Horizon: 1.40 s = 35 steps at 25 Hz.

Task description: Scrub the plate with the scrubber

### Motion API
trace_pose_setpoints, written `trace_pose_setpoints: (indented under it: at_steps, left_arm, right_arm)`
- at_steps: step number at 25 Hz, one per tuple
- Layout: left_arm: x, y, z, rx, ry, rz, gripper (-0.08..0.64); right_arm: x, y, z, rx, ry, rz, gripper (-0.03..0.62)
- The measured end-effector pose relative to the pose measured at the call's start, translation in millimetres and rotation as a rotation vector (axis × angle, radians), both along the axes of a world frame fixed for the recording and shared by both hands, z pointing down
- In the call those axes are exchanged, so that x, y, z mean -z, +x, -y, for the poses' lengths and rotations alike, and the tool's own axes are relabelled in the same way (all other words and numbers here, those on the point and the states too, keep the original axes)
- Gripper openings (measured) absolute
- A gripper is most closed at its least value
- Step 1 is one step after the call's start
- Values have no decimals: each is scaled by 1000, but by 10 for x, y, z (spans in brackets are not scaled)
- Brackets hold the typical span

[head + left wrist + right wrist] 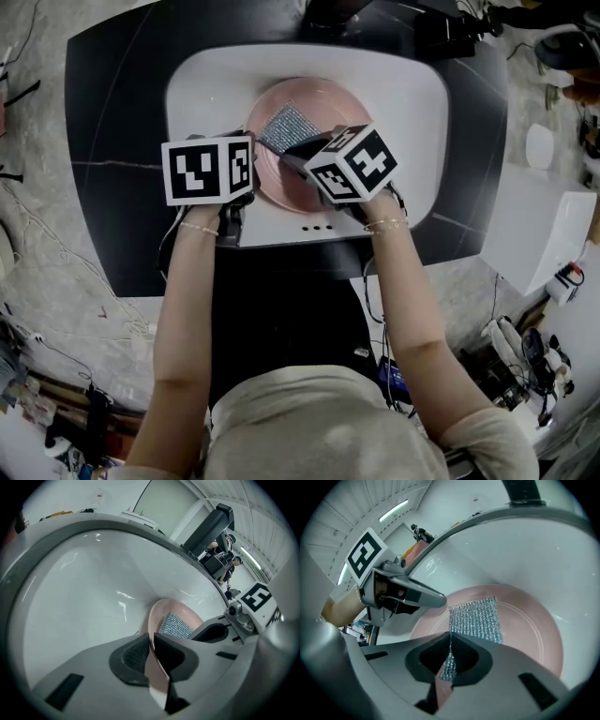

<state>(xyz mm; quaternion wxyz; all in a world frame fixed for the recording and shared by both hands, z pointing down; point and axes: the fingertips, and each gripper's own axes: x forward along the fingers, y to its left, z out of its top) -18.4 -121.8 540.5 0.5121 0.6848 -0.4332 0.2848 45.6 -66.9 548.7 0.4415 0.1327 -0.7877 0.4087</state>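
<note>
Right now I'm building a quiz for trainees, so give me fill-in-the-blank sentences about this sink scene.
The left gripper is shut on the plate's ____.
The scrubber pinched by the right gripper lies on the ____.
The sink around the plate is coloured ____.
Missing words: rim; plate; white.

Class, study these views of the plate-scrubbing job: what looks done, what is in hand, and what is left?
Done: the plate sits in the sink, its rim clamped by the left gripper, and the right gripper is shut on the scrubber. In hand: the scrubber lies on the plate's face. Left: working it over the rest of the plate; how much is already scrubbed cannot be told.
</note>
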Motion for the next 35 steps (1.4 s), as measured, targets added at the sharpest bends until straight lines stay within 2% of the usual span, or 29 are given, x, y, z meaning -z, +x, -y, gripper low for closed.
trace_pose_setpoints:
  at_steps: [4, 10, 18, 25, 32, 35]
  left_arm:
    - [-6, 11, -9, -1, -1, -4, 44]
    - [-25, 8, -17, 5, -6, -3, 44]
    - [-69, -23, -15, 61, -33, -21, 44]
    - [-58, -47, 15, 95, -65, -66, 44]
    - [92, -40, 31, 109, -27, -74, 55]
    - [221, -2, 8, 84, 3, -73, 103]
  right_arm:
    - [1, 168, 167, -66, 48, -62, 23]
    - [-8, 343, 164, -125, 28, -66, 23]
    - [-3, 392, 82, -97, 32, -96, 23]
    - [20, 329, 80, -68, 35, -80, 24]
    - [74, 349, 33, -91, 68, -59, 23]
    - [199, 383, 54, -133, 105, -51, 21]
